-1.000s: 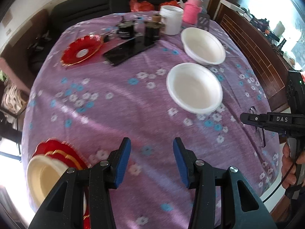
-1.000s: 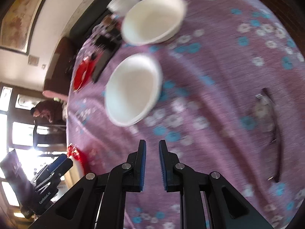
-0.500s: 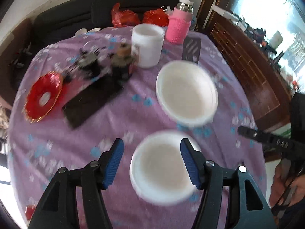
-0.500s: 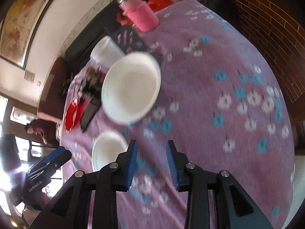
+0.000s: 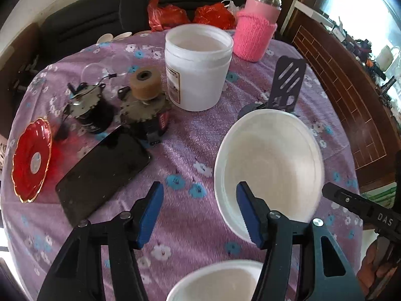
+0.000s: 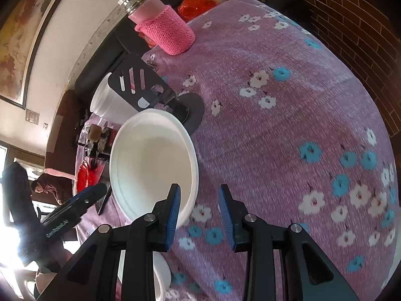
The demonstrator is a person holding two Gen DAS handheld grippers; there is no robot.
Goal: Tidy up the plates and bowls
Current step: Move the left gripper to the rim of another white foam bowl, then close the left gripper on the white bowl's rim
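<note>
Blue-padded left tool downward, closing

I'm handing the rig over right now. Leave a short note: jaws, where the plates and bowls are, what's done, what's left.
Left gripper: jaws closing, nothing between them.
Right gripper: jaws apart, empty, at the far white bowl's near rim.
Near white bowl sits just below the left gripper.
Red plate lies alone at the tablecloth's left edge.
Done: nothing stacked in view.
Left: nest the bowls, collect the plate.
</note>
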